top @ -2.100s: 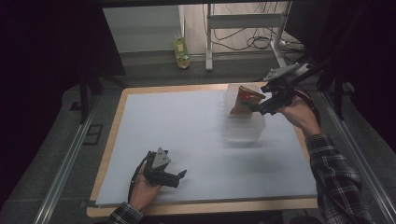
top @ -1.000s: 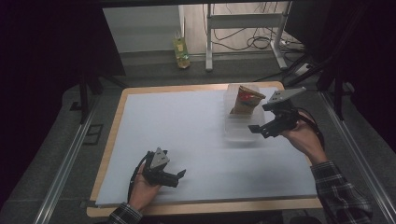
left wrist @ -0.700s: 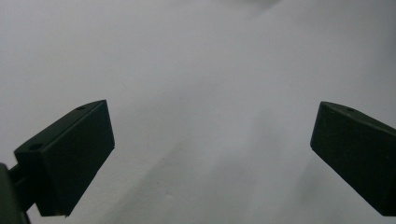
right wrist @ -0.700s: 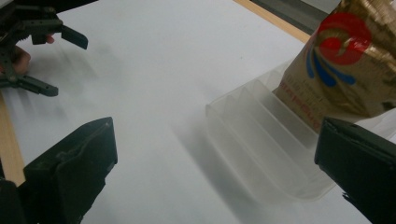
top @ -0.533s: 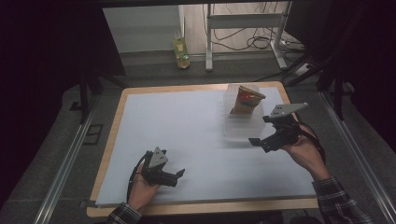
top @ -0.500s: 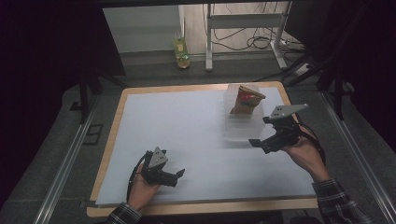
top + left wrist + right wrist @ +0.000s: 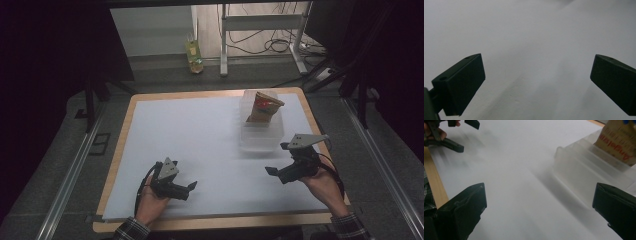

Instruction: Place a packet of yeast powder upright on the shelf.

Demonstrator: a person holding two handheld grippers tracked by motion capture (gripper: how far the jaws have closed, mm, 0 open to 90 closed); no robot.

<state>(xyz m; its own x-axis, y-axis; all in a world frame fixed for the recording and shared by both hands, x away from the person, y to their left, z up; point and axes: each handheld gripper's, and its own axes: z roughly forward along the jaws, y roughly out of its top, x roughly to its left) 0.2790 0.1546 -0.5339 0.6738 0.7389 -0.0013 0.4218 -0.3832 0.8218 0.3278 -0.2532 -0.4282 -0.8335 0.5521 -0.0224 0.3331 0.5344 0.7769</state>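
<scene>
Right tongs: my right gripper point(image 7: 278, 172) hangs just above the white sheet, jaws spread wide with nothing between them; in the right gripper view both black jaws stand far apart at the bottom corners.
Left tongs: my left gripper point(image 7: 186, 188) rests low on the sheet near my edge of the table, jaws apart and empty too; its own view point(image 7: 536, 82) has bare white surface between the two black jaws.
Task thing: the tan paper snack packet with red print point(image 7: 262, 106) stands upright, slightly tilted, inside the clear rectangular plastic tub point(image 7: 261, 139), at the tub's far end. From my right tongs the tub lies just ahead and a little towards the left tongs; from my left tongs it is well off, ahead and across to the right-tongs side.
Seen from the right tongs: the tub's frosted wall point(image 7: 584, 167) and the packet point(image 7: 620, 143) sit beyond the jaw on that view's right.
Surface: a white sheet over a light wooden board point(image 7: 120, 160), bare between my two tongs.
Step in hand: I judge the packet is placed and let go; the right tongs stand clear of the tub, near but not touching it.
Next move: probably settling both tongs down near my edge, or reaching again for the tub. A regrasp would call for jaws wide and squared to the tub wall, approached slowly, as the light tub may slide.
Beyond the table: a yellow-green bottle point(image 7: 194, 56) stands on the floor, far ahead of both tongs.
</scene>
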